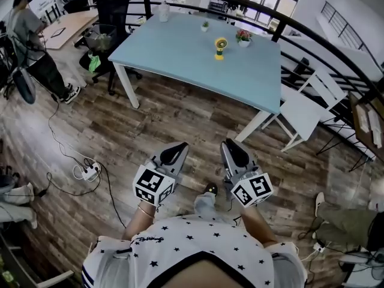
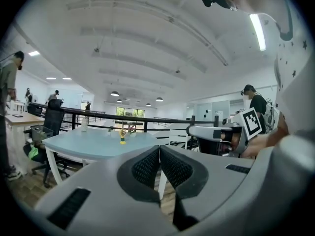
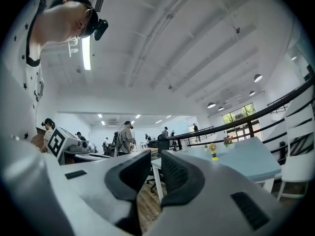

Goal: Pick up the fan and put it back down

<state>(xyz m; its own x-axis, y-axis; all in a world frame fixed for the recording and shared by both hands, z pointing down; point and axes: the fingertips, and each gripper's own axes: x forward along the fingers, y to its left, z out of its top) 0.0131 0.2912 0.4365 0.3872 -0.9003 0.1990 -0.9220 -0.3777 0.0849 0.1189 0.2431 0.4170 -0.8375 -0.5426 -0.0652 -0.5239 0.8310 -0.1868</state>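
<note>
Left grey plastic gripper (image 1: 177, 151), its mesh-textured black pads (image 2: 146, 167) pressed together, empty. Right grey plastic gripper (image 1: 231, 149), jaws slightly parted, empty. Both are well short of the pale blue rectangular table (image 1: 174, 56). Small yellow round-headed fan (image 1: 220, 47) stands upright on the table's far right part. Task judged unstarted: approach, lift and set-down remain.

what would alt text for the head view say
A person in star print holds the left gripper and right gripper over a wood floor, both aimed at a light blue table ahead. A small yellow fan stands upright on it near a potted plant, well away from both grippers; a white chair sits at the table's right.
</note>
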